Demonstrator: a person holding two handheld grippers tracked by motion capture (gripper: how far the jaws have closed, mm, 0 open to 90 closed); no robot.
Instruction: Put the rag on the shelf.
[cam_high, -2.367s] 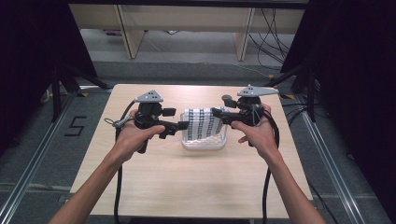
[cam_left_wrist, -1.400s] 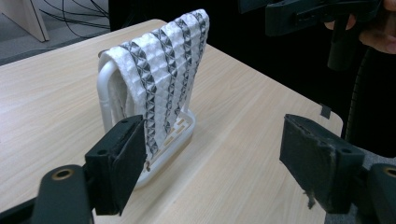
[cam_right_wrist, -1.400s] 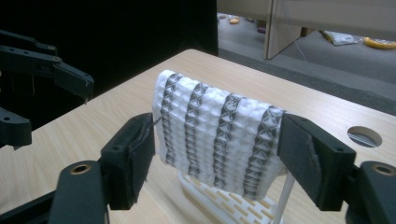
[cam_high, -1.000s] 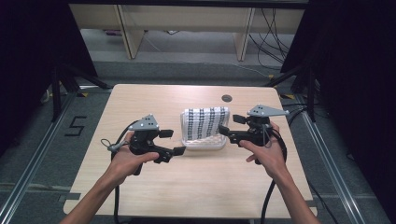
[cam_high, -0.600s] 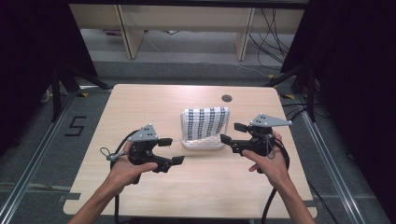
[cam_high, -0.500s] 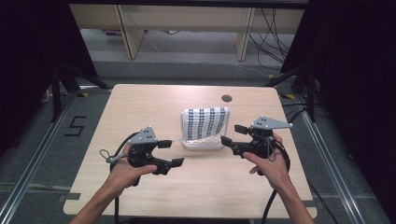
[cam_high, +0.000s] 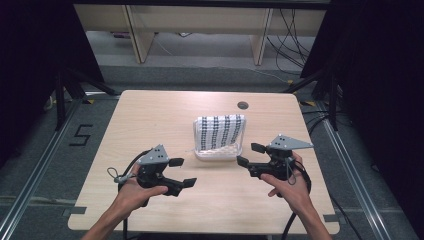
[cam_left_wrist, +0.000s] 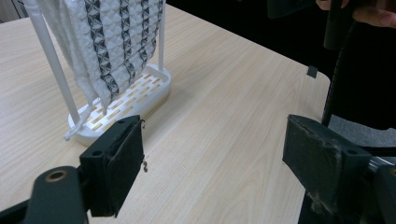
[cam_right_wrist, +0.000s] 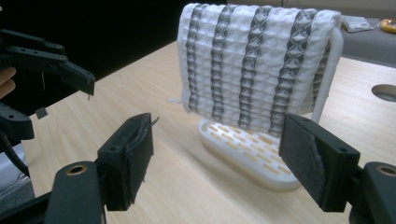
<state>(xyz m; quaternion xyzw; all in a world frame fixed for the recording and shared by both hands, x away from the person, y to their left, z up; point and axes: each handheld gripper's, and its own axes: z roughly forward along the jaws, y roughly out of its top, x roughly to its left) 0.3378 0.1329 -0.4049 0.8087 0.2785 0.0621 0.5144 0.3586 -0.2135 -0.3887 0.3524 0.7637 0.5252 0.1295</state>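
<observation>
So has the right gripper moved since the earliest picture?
Yes. The right gripper has pulled back from the towel rack toward the table's near edge.

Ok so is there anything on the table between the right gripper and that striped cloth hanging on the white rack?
Nothing visible. The right gripper, jaws open, has only bare table between it and the striped cloth draped over the white rack. The left gripper, also open, sits off to the other side, not in the path.

Background stuff: a light wood tabletop (cam_high: 150, 130) with a round cable hole (cam_high: 243, 105) near its far edge, a "5" marking (cam_high: 81, 135) on the grey floor at left, and loose cables (cam_high: 292, 30) upper right.
</observation>
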